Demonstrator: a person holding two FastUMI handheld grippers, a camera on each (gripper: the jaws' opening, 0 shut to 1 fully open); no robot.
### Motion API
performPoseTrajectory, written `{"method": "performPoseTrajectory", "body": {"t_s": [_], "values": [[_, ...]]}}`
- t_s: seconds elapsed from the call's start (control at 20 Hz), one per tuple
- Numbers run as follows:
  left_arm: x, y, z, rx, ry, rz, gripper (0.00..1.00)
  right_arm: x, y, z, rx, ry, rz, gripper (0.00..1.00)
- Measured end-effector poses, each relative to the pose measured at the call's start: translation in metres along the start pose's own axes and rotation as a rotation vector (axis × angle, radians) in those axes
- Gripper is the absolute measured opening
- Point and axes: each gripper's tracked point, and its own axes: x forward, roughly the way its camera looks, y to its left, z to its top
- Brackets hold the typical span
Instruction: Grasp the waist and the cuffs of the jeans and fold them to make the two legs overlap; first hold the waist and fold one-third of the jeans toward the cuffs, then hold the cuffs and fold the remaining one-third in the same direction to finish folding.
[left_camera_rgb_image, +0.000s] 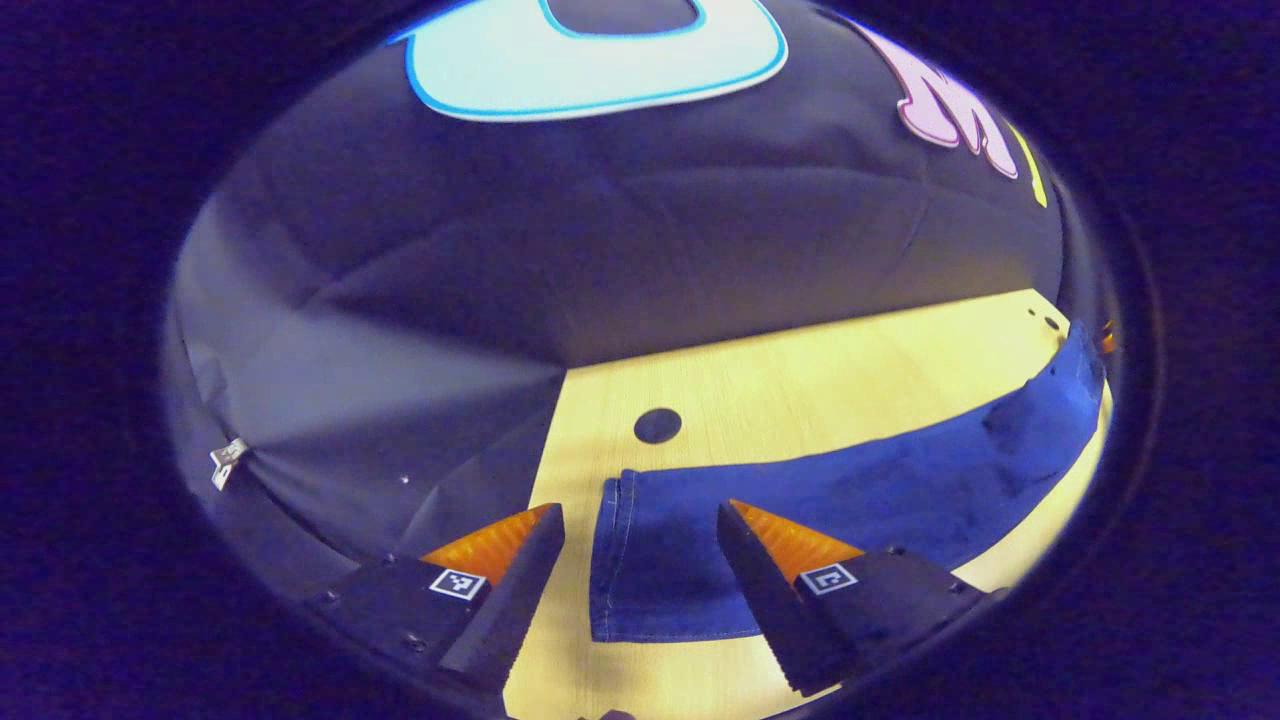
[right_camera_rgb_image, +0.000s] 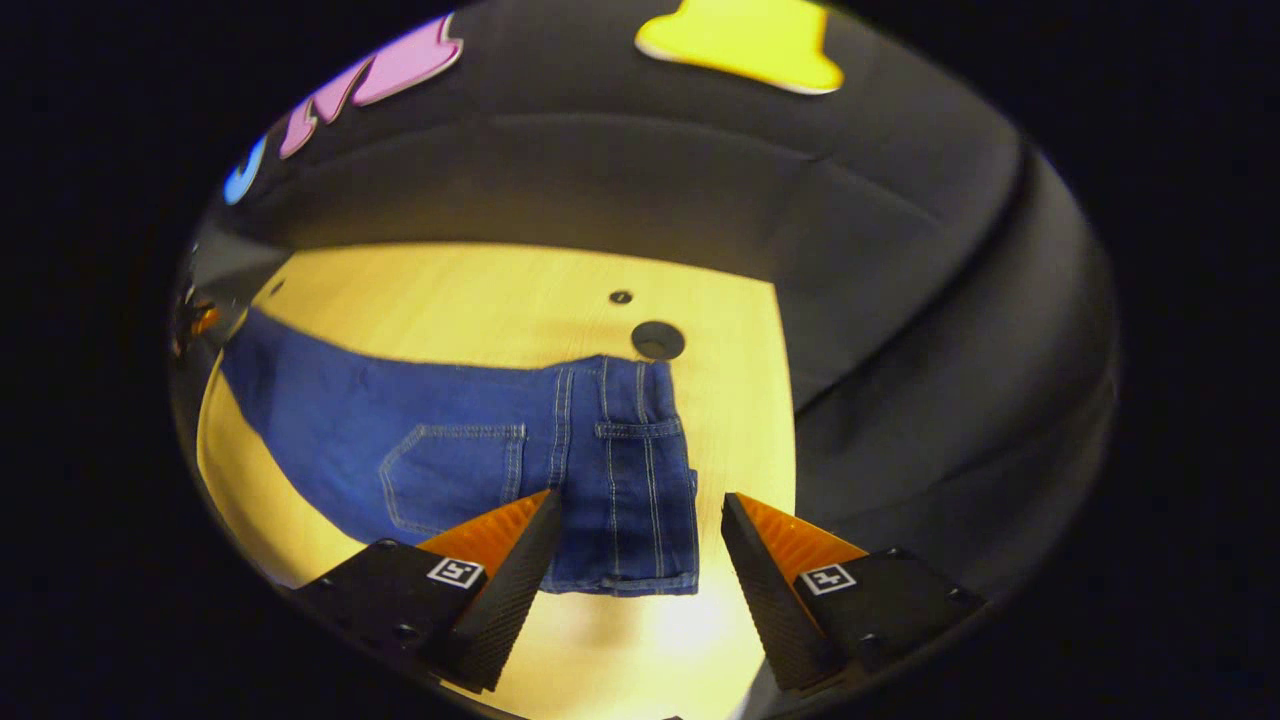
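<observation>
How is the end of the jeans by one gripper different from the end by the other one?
The cuff end by the left gripper is plain, with a stitched hem; the waist end by the right gripper has a back pocket, belt loops and many seams. The cuff end looks smooth, the waist end busier. Both are blue denim lying flat on the wooden table, each between open fingers that are not gripping it.

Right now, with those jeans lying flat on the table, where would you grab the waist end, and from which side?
Grip the waistband's near corner of the jeans, coming in from the table's near edge. The waistband lies flat with its hem facing the open right gripper, so one finger can slide under the denim there.
</observation>
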Motion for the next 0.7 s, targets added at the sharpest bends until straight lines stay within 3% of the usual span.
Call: {"method": "performPoseTrajectory", "body": {"t_s": [0.1, 0.2, 0.3, 0.4, 0.6, 0.7], "values": [[-0.040, -0.009, 0.015, -0.045, -0.090, 0.006, 0.98, -0.017, 0.006, -0.006, 0.217, -0.092, -0.039, 0.99], [-0.080, -0.021, 0.015, -0.073, -0.116, 0.037, 0.98, -0.015, -0.009, -0.019, 0.355, -0.151, -0.123, 0.96], [-0.116, -0.053, 0.017, -0.137, -0.155, 0.061, 0.98, -0.021, -0.022, -0.035, 0.355, -0.187, -0.193, 0.98], [-0.143, -0.090, 0.020, -0.197, -0.171, 0.008, 0.98, -0.011, -0.022, -0.051, 0.382, -0.156, -0.211, 0.98], [-0.167, -0.153, 0.009, -0.231, -0.120, -0.126, 0.98, 0.017, -0.015, -0.067, 0.657, -0.157, -0.196, 0.99], [-0.168, -0.165, 0.000, -0.245, -0.071, -0.129, 0.98, 0.031, -0.023, -0.074, 0.735, -0.166, -0.248, 0.99]]}}
